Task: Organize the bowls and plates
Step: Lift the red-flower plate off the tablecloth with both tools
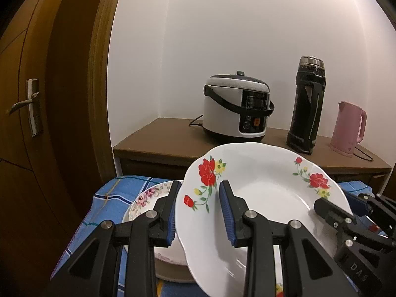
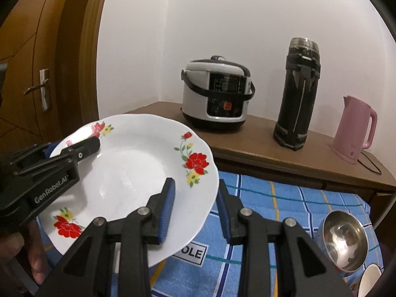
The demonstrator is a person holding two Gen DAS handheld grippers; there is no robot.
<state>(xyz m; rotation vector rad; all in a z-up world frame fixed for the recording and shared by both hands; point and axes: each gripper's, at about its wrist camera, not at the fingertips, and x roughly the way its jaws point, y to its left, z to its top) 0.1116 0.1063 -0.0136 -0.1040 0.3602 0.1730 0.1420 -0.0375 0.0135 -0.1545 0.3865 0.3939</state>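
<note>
Two grippers share one load: a white plate with red roses (image 1: pixel 267 198), held tilted above the blue checked cloth (image 2: pixel 284 210) that covers the near table. Behind it, a brown cabinet (image 1: pixel 158 138) carries a rice cooker (image 1: pixel 235 109), a black thermos (image 1: pixel 307 106) and a pink kettle (image 1: pixel 349 128).

The left gripper (image 1: pixel 198 212) straddles the plate's left rim, one finger under it and one over, but its jaws stand visibly wider than the rim, so whether they pinch it cannot be told. The right gripper (image 2: pixel 195 210) brackets the opposite rim in the same slack-looking way, and its grip cannot be told either.

Below the lifted plate, in the left view, sits a pink-flowered plate (image 1: pixel 151 198) on what looks like another dish. A steel bowl (image 2: pixel 344 240) lies on its side on the cloth at the right, just beside the rim of a white dish (image 2: pixel 368 282).

Judging by this, the stacking is at an early-to-middle stage: a plate pile appears started, the rose plate probably goes onto it next, and the bowls remain ungathered.
</note>
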